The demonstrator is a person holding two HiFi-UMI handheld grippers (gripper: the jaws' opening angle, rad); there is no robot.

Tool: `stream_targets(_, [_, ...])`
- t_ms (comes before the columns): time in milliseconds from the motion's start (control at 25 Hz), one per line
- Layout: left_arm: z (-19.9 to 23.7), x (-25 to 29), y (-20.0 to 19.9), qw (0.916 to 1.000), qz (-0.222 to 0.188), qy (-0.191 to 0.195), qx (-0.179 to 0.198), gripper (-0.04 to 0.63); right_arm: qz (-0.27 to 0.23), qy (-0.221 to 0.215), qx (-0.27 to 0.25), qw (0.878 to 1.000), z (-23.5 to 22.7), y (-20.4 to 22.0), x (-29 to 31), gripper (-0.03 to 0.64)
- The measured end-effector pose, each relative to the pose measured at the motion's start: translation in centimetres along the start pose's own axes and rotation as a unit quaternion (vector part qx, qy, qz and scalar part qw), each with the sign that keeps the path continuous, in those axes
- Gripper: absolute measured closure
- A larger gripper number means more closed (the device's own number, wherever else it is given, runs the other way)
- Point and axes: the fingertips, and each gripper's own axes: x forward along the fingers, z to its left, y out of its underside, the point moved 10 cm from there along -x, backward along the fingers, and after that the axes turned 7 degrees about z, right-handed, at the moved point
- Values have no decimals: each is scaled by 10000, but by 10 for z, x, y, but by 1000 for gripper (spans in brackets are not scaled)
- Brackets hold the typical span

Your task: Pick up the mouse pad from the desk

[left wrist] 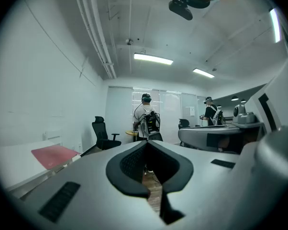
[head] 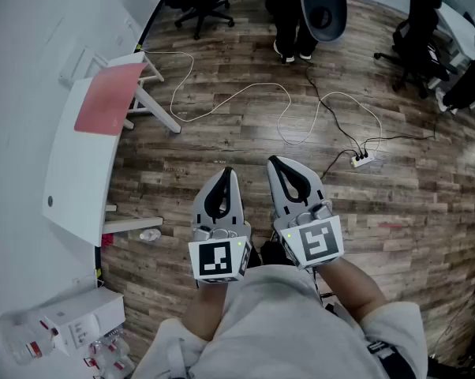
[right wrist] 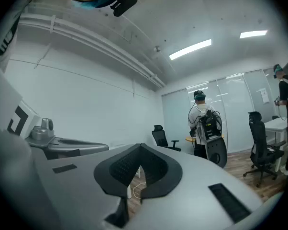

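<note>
The mouse pad point(head: 107, 99) lies on the worktop point(head: 76, 184) at ten o'clock from the left tool point(head: 224, 174) and right tool point(head: 275, 163), both closed, empty.

Head view looks steeply down, close over left gripper point(head: 226, 174) and right gripper point(head: 274, 164); the gripper views sit low, facing level — all share the far standing person point(left wrist: 145, 115).

Nothing here can be read. The white boxes point(head: 84, 316) at the lower left of the head view carry red labels, too small to make out.
</note>
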Motion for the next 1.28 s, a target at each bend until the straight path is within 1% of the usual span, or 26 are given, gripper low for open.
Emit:
stream_targets(120, [9, 3, 4, 10000, 34, -44, -28, 584, 40, 10, 21, 10000, 3, 5, 11, 579])
stream_targets(240, [17, 6, 10, 9999, 133, -72, -66, 584, 151, -101, -32, 9998, 7, 9, 24, 578])
stream_targets(320, [23, 13, 11, 9998, 201, -56, -72, 584, 140, -72, -33, 9999, 7, 9, 33, 578])
stream_targets(480, [49, 28, 8, 9996, 191, -155, -160, 584, 202, -88, -49, 9997, 8, 4, 62, 577])
stream_targets(640, [87, 48, 8, 9992, 260, -239, -194, 584, 214, -247, -168, 9993, 13, -6, 107, 577])
stream_targets(840, [147, 71, 7, 9983, 310, -392, -284, 584, 430, -554, -339, 9970, 35, -13, 170, 577])
stream_targets(1120, [229, 113, 5, 9976, 385, -492, -292, 584, 524, -732, -360, 9953, 52, -25, 260, 577])
stream_targets(1280, [266, 124, 7, 9975, 451, -500, -206, 584, 489, -822, -436, 9945, 65, -28, 297, 577])
